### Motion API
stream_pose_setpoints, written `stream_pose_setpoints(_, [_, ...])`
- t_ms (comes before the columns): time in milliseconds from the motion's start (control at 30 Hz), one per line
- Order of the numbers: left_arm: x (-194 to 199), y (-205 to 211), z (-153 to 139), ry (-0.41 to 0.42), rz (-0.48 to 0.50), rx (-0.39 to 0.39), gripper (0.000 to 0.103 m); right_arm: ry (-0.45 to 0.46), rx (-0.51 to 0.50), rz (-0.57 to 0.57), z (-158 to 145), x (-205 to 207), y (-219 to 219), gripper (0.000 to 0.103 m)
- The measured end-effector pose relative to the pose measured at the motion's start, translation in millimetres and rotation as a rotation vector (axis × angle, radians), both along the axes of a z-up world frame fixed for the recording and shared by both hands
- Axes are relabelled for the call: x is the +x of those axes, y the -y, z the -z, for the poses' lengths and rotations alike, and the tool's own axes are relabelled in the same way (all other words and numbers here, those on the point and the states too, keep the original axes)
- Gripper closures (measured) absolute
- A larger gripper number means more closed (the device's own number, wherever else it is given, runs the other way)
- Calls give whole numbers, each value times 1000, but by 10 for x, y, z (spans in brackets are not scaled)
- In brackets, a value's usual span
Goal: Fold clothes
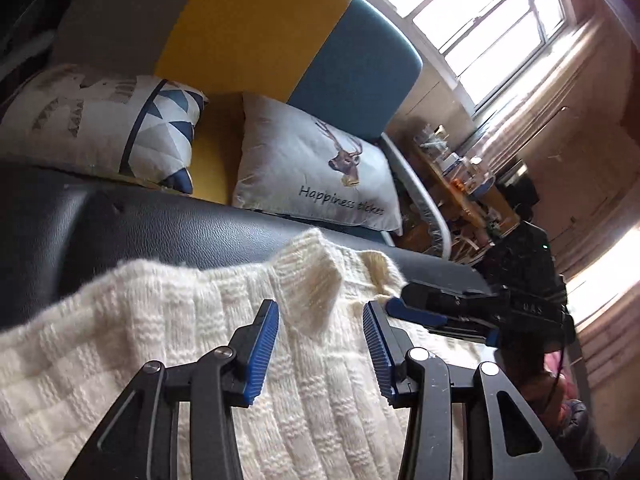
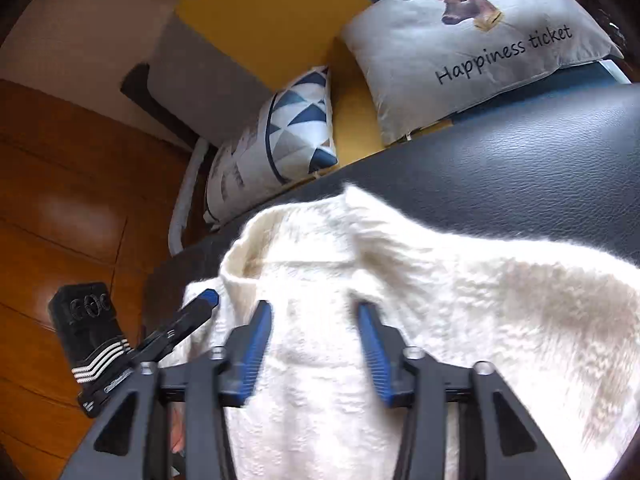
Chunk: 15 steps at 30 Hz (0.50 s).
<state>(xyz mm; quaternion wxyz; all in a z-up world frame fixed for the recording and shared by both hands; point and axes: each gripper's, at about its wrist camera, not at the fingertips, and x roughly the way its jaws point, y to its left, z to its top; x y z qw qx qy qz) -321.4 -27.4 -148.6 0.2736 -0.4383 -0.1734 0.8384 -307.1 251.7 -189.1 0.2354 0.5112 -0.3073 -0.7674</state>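
Observation:
A cream knit sweater [image 1: 168, 340] lies spread on a black leather surface [image 1: 168, 232]. In the left wrist view my left gripper [image 1: 320, 308] hovers over it with its blue pads apart. A ribbed cuff [image 1: 308, 280] stands up between the fingertips, and neither pad presses it. My right gripper [image 1: 400, 306] reaches in from the right, its tip at the sweater's far edge. In the right wrist view the right gripper [image 2: 313, 308] is open over bunched sweater fabric [image 2: 460, 300], slightly blurred. The left gripper [image 2: 208, 296] points in from the left at the sweater's edge.
Behind the leather surface a yellow and blue sofa [image 1: 256, 28] carries a deer-print pillow [image 1: 320, 168] and a triangle-patterned pillow [image 1: 160, 132]. Wooden floor [image 2: 60, 184] lies to the left in the right wrist view. A cluttered table [image 1: 460, 168] stands under a bright window [image 1: 480, 20].

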Motion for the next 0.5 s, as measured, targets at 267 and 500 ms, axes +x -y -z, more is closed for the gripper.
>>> stream_pose_setpoints(267, [-203, -102, 263, -34, -81, -215, 69, -3, -97, 88, 284, 69, -329, 103])
stream_pose_setpoints(500, [-183, 41, 163, 59, -98, -147, 68, -92, -15, 26, -181, 538, -256, 73])
